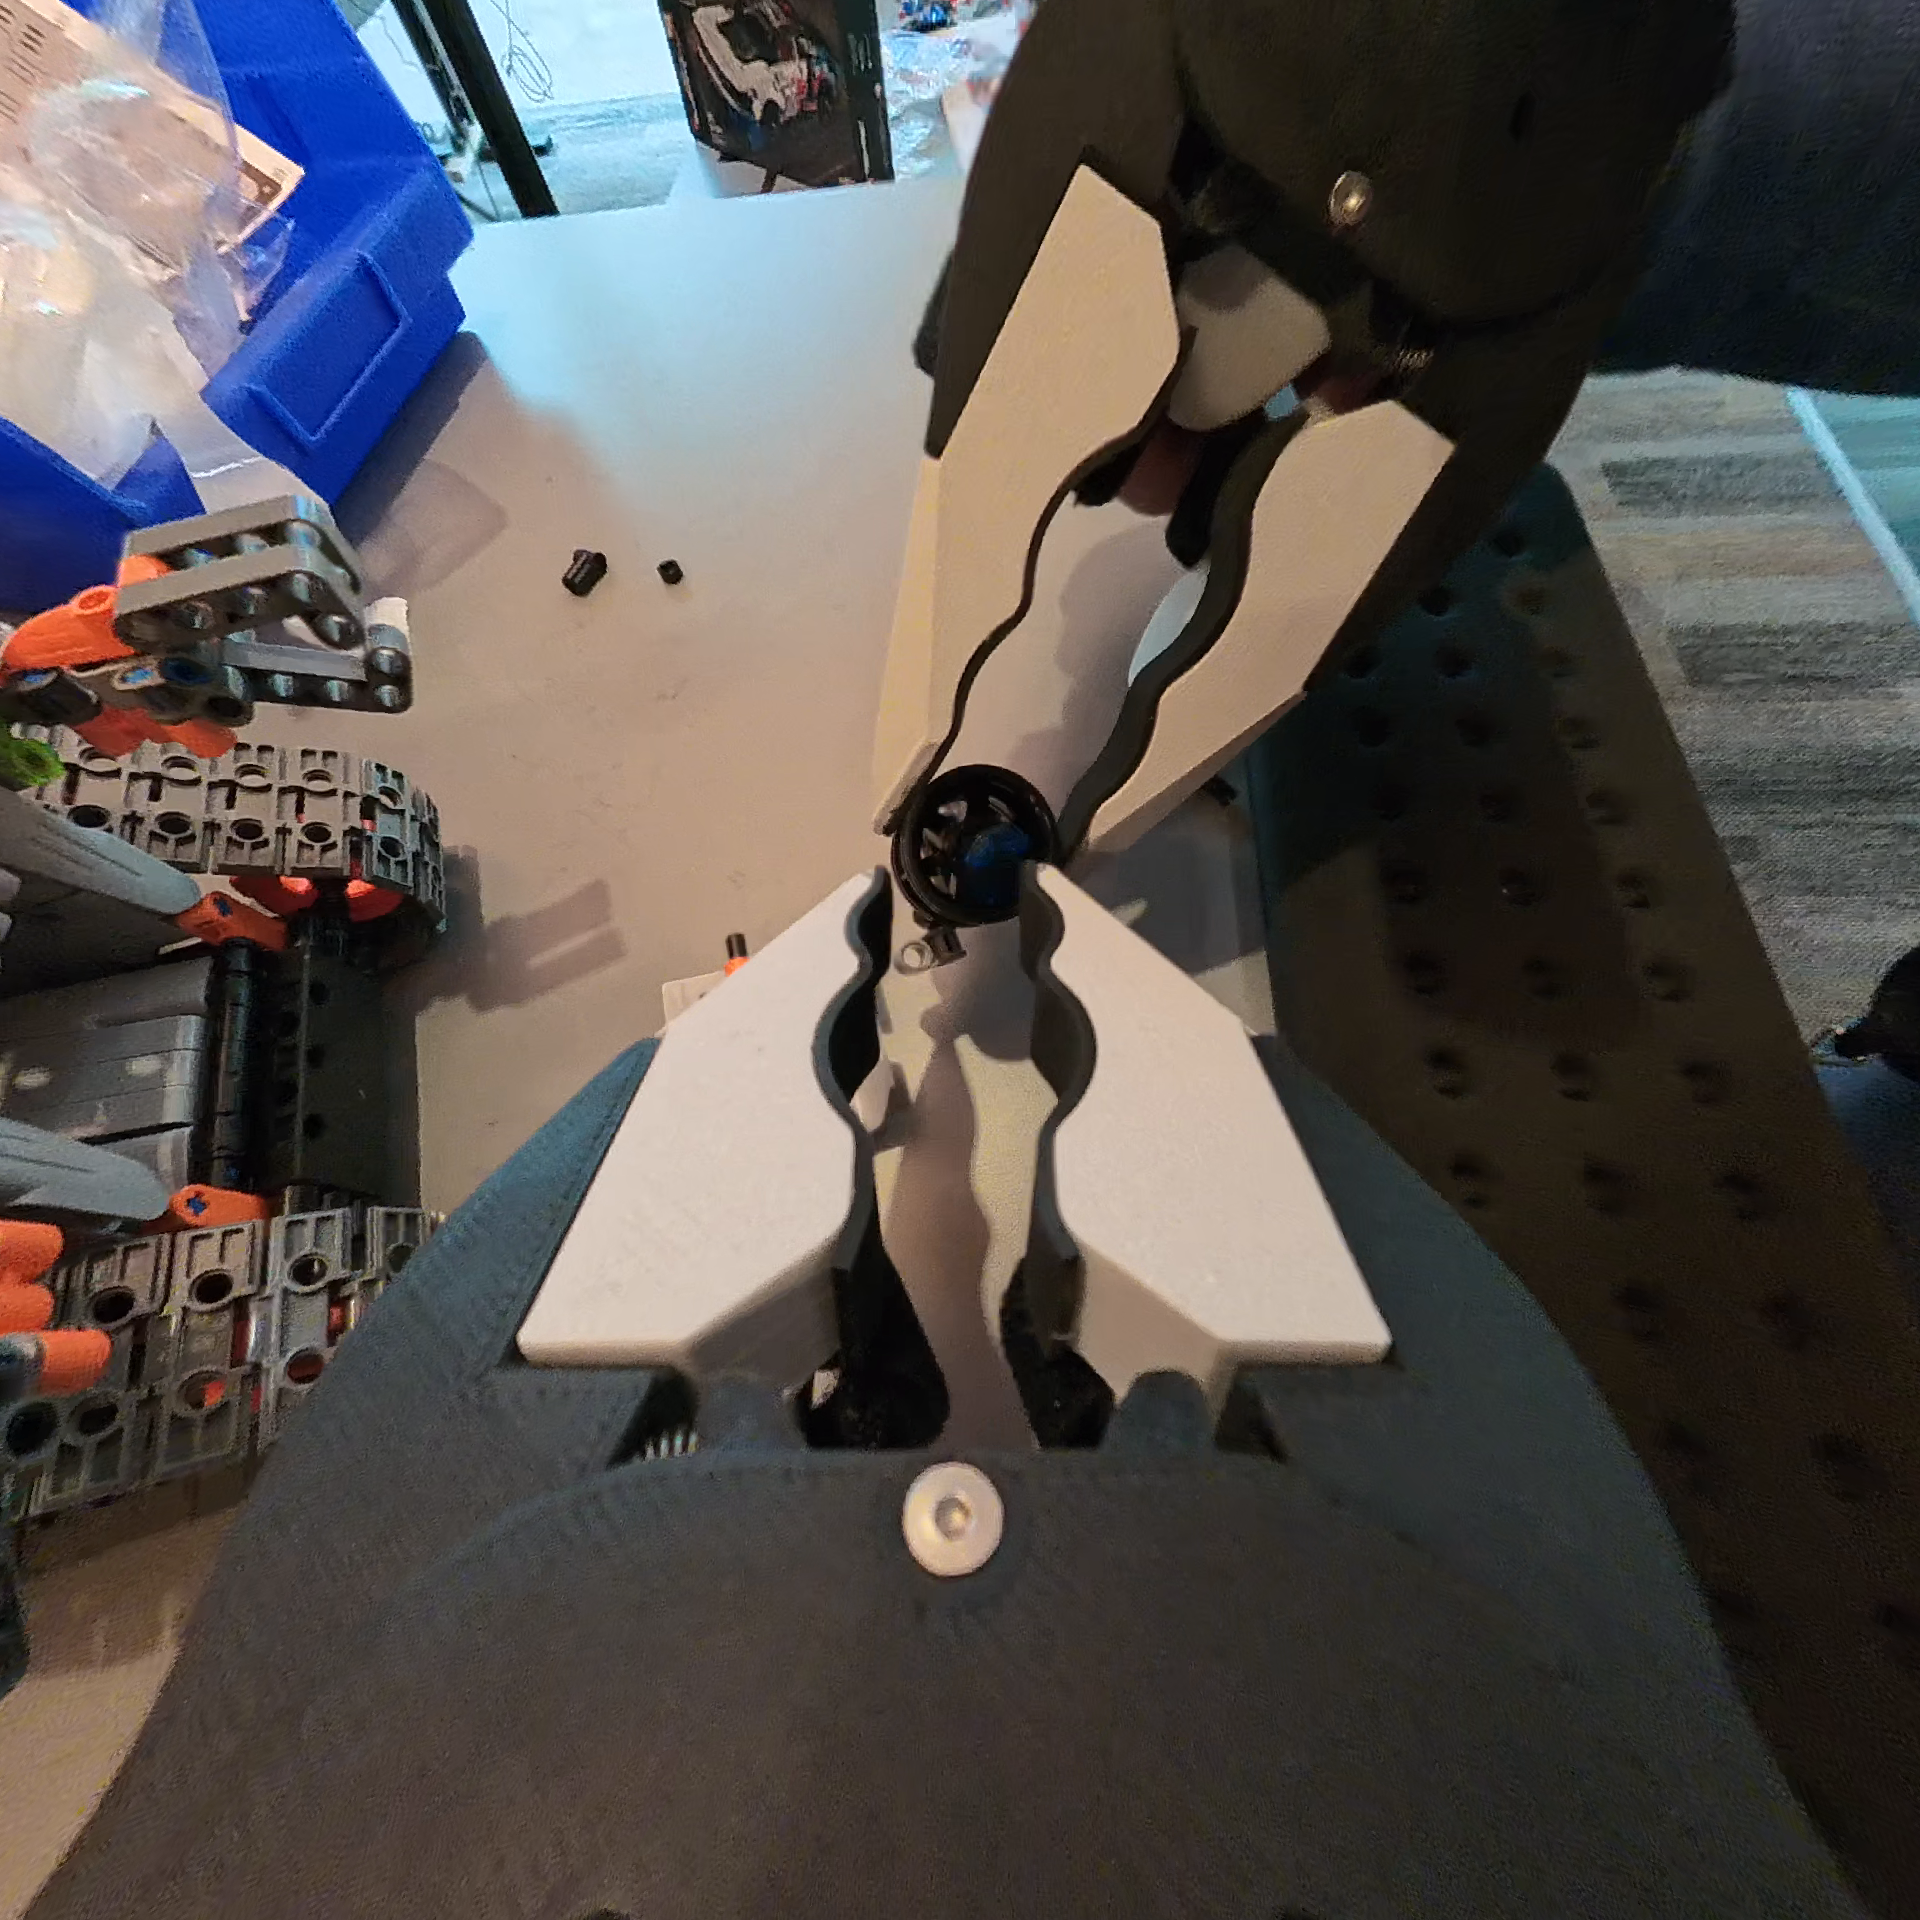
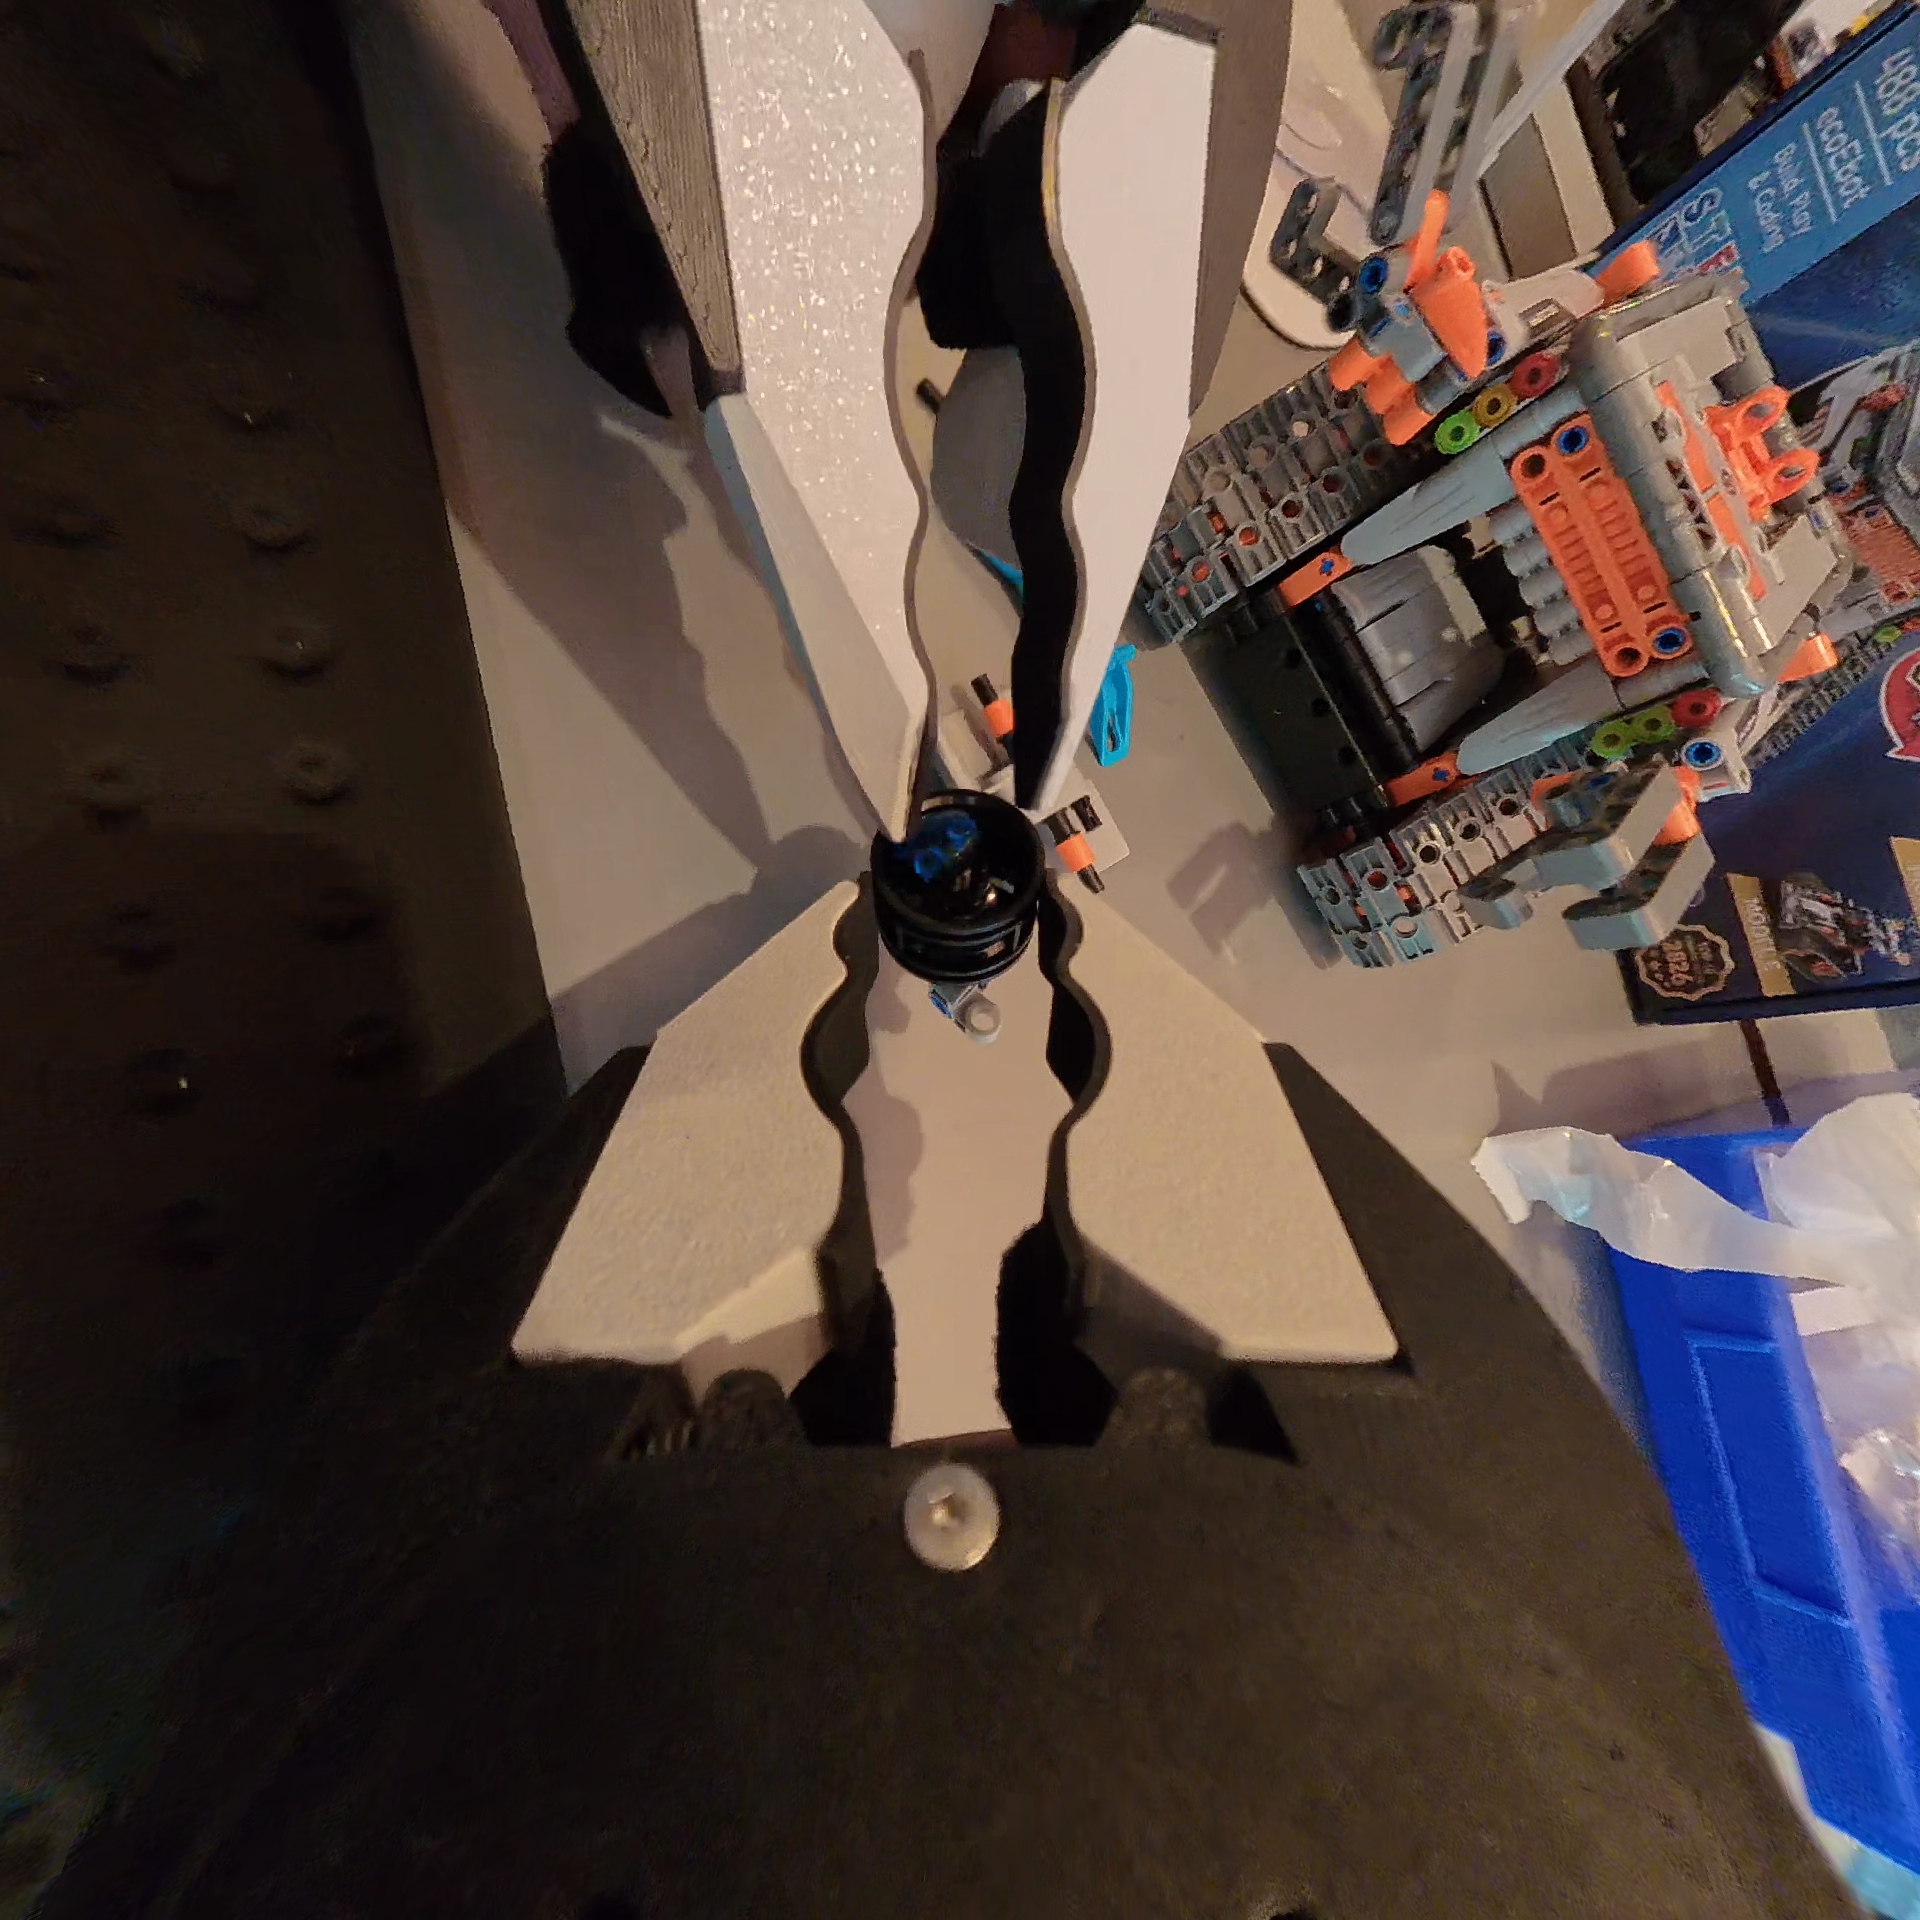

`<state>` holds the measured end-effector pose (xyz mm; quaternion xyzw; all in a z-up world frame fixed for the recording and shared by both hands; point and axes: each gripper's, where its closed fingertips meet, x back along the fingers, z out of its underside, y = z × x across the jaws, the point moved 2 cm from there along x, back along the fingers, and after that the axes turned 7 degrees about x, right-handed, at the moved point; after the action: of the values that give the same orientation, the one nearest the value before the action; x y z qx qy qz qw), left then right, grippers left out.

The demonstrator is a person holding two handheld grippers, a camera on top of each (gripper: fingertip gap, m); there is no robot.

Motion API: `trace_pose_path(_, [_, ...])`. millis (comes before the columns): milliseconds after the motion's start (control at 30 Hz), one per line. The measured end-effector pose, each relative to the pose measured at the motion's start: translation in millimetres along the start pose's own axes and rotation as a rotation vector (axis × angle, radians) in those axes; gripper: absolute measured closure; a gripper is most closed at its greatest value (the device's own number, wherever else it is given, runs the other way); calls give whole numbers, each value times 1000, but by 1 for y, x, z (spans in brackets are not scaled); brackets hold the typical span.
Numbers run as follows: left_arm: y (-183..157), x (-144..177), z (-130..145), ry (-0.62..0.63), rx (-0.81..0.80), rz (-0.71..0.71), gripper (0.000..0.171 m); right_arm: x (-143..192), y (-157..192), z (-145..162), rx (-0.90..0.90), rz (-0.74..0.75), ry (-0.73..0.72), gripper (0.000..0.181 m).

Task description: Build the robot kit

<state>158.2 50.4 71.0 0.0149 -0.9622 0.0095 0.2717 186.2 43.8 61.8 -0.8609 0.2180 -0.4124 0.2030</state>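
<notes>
A small black wheel (image 1: 951,831) with a blue pin (image 1: 987,860) in its hub hangs above the grey table (image 1: 675,416). My right gripper (image 1: 982,821) reaches down from the top of the left wrist view, its tips shut on the wheel's rim. My left gripper (image 1: 958,881) meets it from below, tips closed against the wheel's near edge. In the right wrist view the wheel (image 2: 956,904) sits between my right gripper's tips (image 2: 956,902), and the left gripper (image 2: 968,816) presses on its far side. A tiny grey connector (image 2: 971,1010) shows just below the wheel.
A grey and orange tracked brick vehicle (image 1: 239,831) (image 2: 1507,623) stands on the table beside the grippers. A blue bin (image 1: 343,291) (image 2: 1766,1507) holds clear bags. Two black pins (image 1: 585,571) lie loose. A dark perforated seat (image 1: 1507,935) borders the table. A blue box (image 2: 1829,177) stands behind the vehicle. Less than 4 cm separates the two grippers' tips. The dark perforated seat (image 1: 1507,935) is about 10 cm from both grippers' fingertips. Look for it in the right wrist view (image 2: 192,1000) too.
</notes>
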Motion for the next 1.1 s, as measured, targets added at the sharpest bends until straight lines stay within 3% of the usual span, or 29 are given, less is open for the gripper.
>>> trace_pose_path(233, [-3, 11, -14, -115, 286, 228, 135, 16, -9, -12, -84, 60, -129, 153])
trace_pose_path(333, [-3, 16, -22, -174, 380, 305, 138, 25, -14, -17, -38, 120, -154, 153])
trace_pose_path(600, [-10, 20, -34, -245, 394, 346, 144, 34, -12, -35, 159, 224, -130, 153])
trace_pose_path(1100, [-13, 31, -44, -319, 384, 405, 144, 41, -15, -50, 267, 310, -129, 154])
